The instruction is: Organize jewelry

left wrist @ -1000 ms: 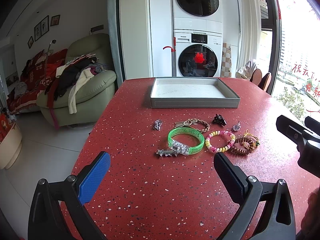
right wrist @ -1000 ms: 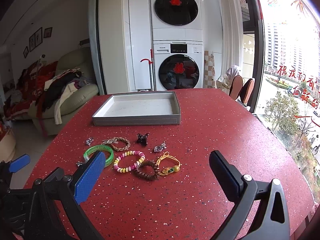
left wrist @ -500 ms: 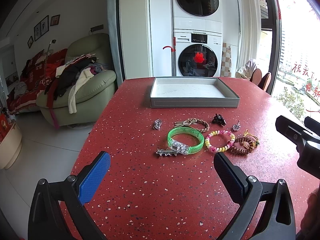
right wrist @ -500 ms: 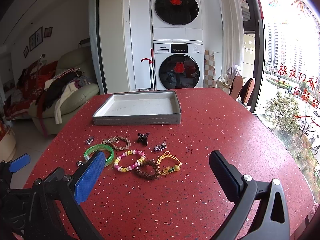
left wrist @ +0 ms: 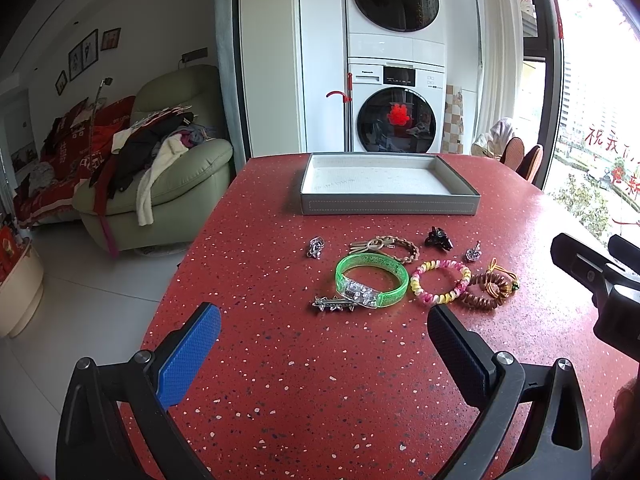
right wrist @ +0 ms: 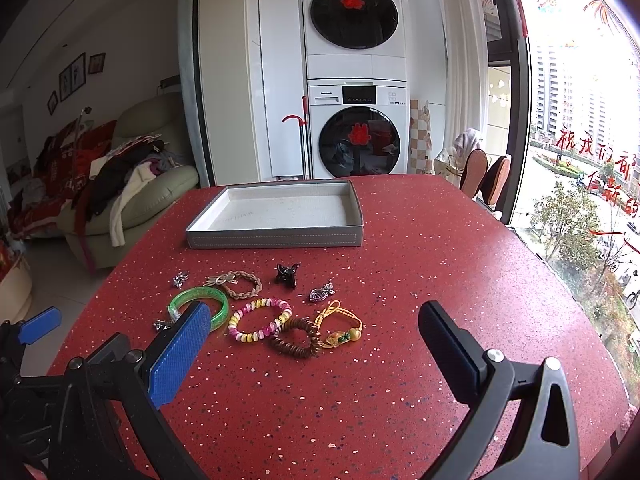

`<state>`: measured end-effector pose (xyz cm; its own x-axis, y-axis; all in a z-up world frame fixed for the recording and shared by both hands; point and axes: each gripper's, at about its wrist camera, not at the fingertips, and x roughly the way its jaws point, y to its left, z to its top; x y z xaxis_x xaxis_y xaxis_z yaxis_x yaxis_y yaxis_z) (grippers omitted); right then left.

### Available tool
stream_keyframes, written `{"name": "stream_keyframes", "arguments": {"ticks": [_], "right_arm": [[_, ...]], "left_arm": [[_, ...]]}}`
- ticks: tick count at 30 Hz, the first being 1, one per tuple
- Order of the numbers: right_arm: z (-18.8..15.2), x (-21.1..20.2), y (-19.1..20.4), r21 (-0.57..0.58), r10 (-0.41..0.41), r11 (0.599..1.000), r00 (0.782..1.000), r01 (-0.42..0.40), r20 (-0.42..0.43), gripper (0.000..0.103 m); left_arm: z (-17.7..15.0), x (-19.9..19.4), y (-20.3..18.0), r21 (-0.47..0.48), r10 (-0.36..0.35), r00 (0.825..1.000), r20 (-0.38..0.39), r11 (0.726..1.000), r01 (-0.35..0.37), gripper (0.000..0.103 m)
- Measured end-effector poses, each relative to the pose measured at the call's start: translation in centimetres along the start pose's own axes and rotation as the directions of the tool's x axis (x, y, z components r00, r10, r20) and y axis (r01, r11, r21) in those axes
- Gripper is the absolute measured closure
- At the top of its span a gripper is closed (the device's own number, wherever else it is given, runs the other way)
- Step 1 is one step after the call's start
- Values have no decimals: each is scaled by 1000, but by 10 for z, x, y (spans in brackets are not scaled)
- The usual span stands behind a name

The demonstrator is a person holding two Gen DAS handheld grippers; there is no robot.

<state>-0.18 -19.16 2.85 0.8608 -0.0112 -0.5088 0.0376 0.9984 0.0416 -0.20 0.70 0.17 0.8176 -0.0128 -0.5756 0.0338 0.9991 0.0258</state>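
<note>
Jewelry lies loose on the red table: a green bangle (left wrist: 372,279) (right wrist: 199,304), a pink and yellow bead bracelet (left wrist: 440,282) (right wrist: 260,319), a brown coil band (left wrist: 485,290) (right wrist: 295,337), a yellow cord bracelet (right wrist: 339,325), a braided bracelet (left wrist: 390,246) (right wrist: 237,283), a black claw clip (left wrist: 438,237) (right wrist: 286,274), two silver charms (left wrist: 315,247) (right wrist: 321,291) and a silver hairpin (left wrist: 333,303). An empty grey tray (left wrist: 390,203) (right wrist: 276,237) stands behind them. My left gripper (left wrist: 322,346) and right gripper (right wrist: 314,338) are both open and empty, held short of the jewelry.
The table's left edge (left wrist: 176,280) drops to a tiled floor with a green sofa (left wrist: 168,184). Stacked washing machines (left wrist: 394,112) stand behind the table. A window (right wrist: 580,160) lies to the right. My right gripper shows at the left wrist view's right edge (left wrist: 592,276).
Both grippers have crept slightly toward the jewelry. Nothing on the table has moved.
</note>
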Motion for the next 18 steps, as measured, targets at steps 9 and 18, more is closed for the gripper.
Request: {"name": "stream_keyframes", "arguments": {"ticks": [9, 18], "right_arm": [[0, 0, 0, 0, 0, 1000, 1000, 0, -1, 0], [0, 0, 0, 1, 0, 1000, 1000, 0, -2, 0]], "left_arm": [[0, 1, 0, 0, -1, 1000, -1, 1000, 1, 0], [-2, 2, -3, 4, -1, 1000, -5, 1000, 1, 0]]}}
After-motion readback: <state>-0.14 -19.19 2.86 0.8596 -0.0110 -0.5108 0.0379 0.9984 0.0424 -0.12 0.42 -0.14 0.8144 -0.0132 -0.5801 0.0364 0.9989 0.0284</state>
